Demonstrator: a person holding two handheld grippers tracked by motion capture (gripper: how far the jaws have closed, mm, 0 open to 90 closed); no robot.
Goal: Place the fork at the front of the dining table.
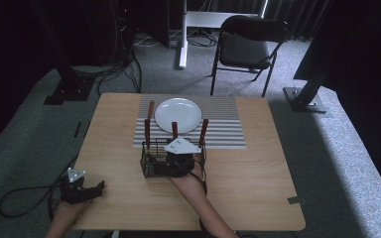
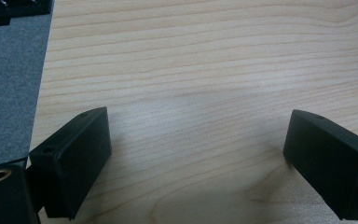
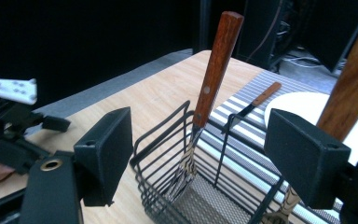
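Two grippers are at work over a wooden tabletop. The left gripper sits at the near left corner of the tabletop, held by a hand that comes in from the bottom. In the left gripper view its jaws are spread wide apart, with bare wood between them and nothing held. Grey carpet shows past the table edge on that side.

The right gripper is near the middle of the tabletop, right over a black wire basket. Its jaws are spread wide too, and they pinch nothing. In the right gripper view the basket sits just past the jaws, and a piece of cutlery with a brown wooden handle stands tilted inside it. A second wooden handle rises behind the jaw on the right side of that view. I cannot tell if it touches that jaw.

From above, three wooden handles stick up from the basket. The basket touches the near edge of a striped mat. The mat lies at the middle of the far edge of the tabletop. A white plate rests on the mat, just behind the basket. One more piece of cutlery lies on the mat beside the plate.

A black folding chair stands on the carpet past the far edge of the table.
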